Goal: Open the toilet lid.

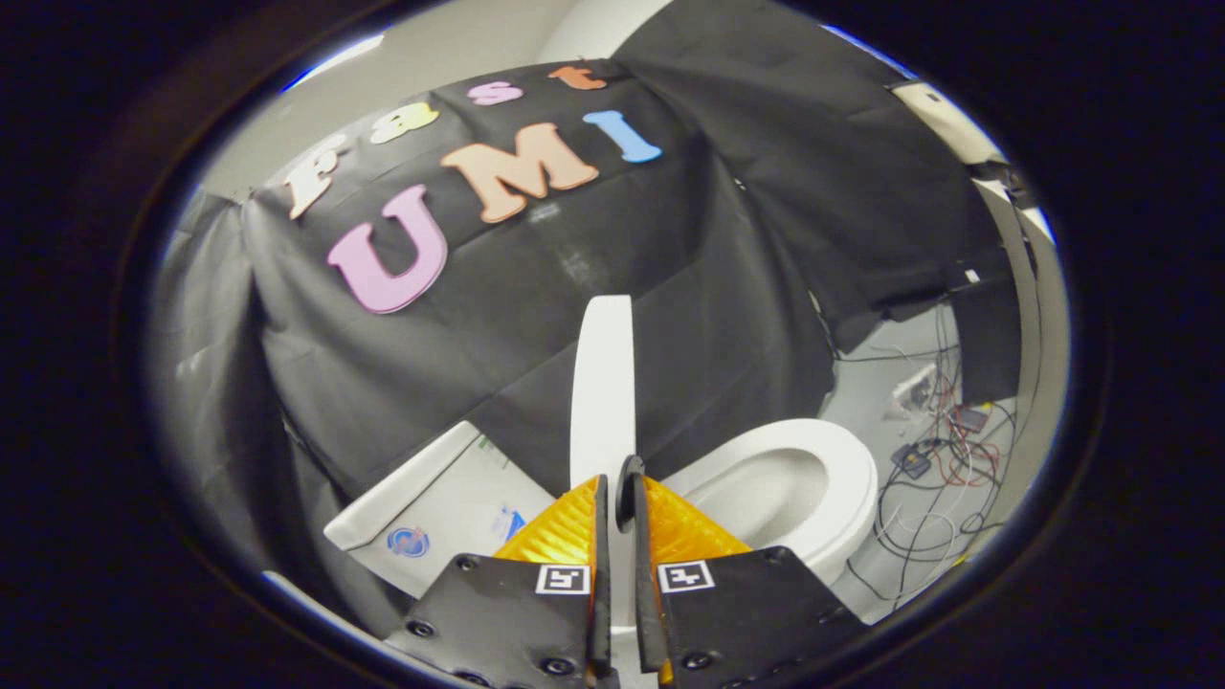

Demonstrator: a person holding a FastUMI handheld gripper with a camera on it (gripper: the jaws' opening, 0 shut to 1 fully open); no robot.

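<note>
Two fingers (589, 536) pinch toilet lid (603, 383) edge-on; gripper (617, 512) clamped on its thin rim. Lid stands near upright, long axis running straight ahead from fingers toward black cloth wall (746, 239). Open bowl and seat (842, 478) lie right of lid, tank (431, 507) left. Judgement: lid nearly fully open; remaining travel likely toward tank side.

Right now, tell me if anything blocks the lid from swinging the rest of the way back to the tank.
Nothing visible does. The hand-held gripper is clamped on the raised lid, which stands edge-on between the tank and the seat. The gap toward the tank looks free.
</note>
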